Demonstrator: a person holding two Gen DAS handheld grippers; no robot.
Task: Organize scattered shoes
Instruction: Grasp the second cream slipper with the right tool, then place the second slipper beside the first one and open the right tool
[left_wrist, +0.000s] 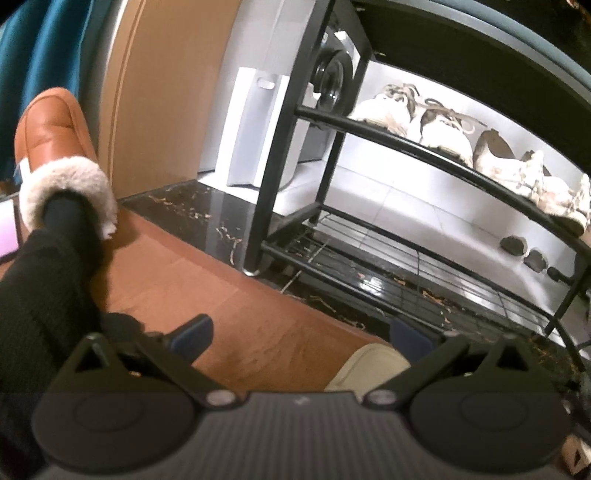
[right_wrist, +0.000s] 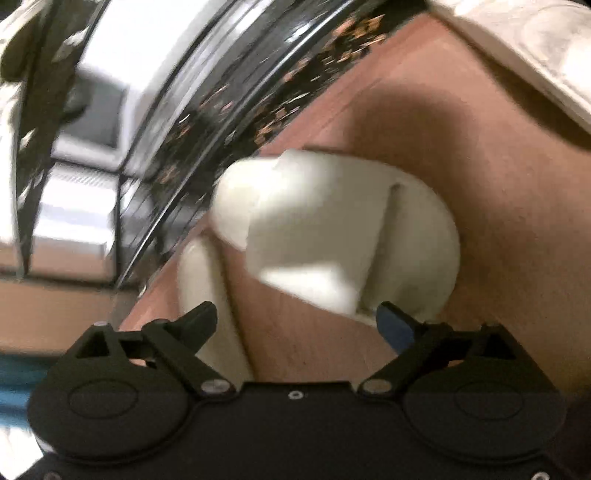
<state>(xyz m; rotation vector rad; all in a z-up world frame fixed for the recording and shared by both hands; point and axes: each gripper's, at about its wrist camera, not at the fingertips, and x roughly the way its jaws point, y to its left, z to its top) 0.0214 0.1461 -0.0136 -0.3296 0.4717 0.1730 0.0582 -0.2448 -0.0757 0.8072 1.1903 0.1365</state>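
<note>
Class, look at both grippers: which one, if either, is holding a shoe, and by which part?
Neither. The left gripper stands open over bare floor. The right gripper is open too; the cream slipper lies just ahead, its pads not pressing it.

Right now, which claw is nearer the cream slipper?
Right. The right claw is open just short of the cream slipper; the left claw hangs open with it low beside one finger.

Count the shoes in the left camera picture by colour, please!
White sneakers on the rack: 4
Brown furry slipper, being worn: 1
Cream slipper: 1
Total: 6
</note>
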